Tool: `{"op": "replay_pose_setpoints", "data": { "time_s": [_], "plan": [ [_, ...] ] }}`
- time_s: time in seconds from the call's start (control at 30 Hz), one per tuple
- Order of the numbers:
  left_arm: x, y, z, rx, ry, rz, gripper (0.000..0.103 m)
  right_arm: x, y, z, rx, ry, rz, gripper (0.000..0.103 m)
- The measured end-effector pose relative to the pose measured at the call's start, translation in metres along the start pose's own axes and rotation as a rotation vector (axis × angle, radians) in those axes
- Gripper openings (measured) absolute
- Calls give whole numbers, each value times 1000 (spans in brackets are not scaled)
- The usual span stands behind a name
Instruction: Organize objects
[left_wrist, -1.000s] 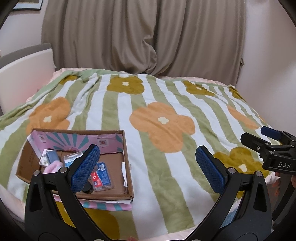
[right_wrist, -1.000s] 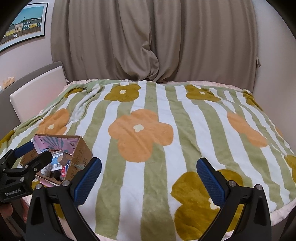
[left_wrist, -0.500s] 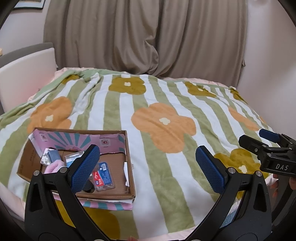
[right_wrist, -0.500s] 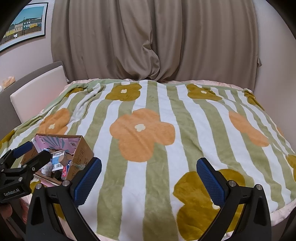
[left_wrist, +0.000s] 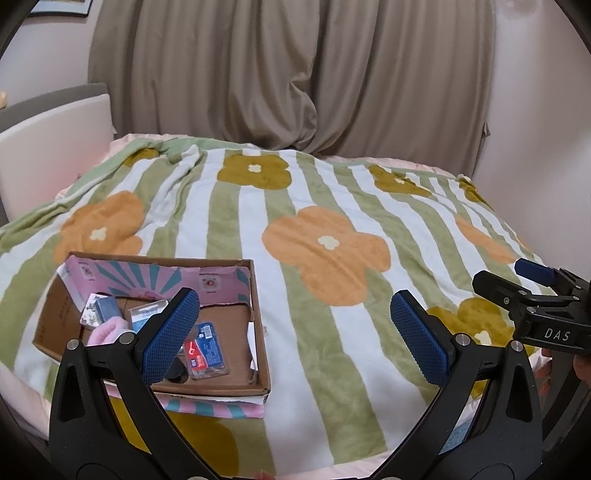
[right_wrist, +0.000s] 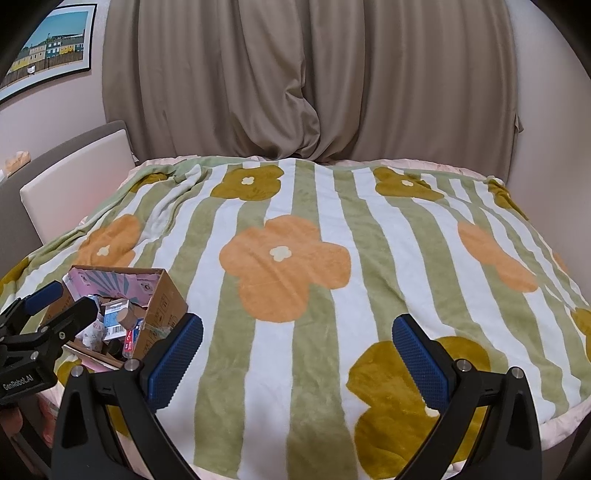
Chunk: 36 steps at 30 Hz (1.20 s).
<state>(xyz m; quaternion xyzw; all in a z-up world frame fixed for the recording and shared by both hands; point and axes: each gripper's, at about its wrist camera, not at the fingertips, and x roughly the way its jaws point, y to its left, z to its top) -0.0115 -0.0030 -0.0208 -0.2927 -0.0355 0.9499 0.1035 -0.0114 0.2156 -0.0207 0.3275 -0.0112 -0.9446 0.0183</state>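
Above blanket (left_wrist: 325, 206): both hand-held grippers level, jaws wide, empty.

Open cardboard box (left_wrist: 260, 332) on the near left part of a bed, resting on a green-and-white striped blanket (left_wrist: 332, 206) with orange and mustard flowers. Pink-and-teal printed flap (left_wrist: 147, 275) lining the far inner wall; a second printed flap (left_wrist: 218, 409) sticking out flat beneath the near edge. Inside, packed toward the left: small blue-and-white cartons (left_wrist: 99, 308), a pink soft item (left_wrist: 107, 330), a flat blue-and-red blister pack (left_wrist: 205, 349) on the bare bottom.
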Motion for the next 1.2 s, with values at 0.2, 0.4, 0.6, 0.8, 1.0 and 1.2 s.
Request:
{"op": "replay_pose_setpoints", "data": {
  "time_s": [0.2,0.4,0.6,0.8,1.0,1.2],
  "plan": [
    [0,-1,0,6,3,7,103,0,0,0,-2,1,0,102],
    [1,-2,0,13,8,16,103,0,0,0,-9,-1,-8,102],
    [-1,-4,1,31,4,42,103,0,1,-1,-8,-2,-7,102],
    [-3,-2,3,23,-7,75,103,1,0,1,-17,-4,-1,102],
    [-4,-7,6,27,-23,124,103,1,-2,3,-18,-8,-2,102],
    [2,-18,7,48,-45,115,103,7,-8,3,-21,3,2,102]
  ]
}}
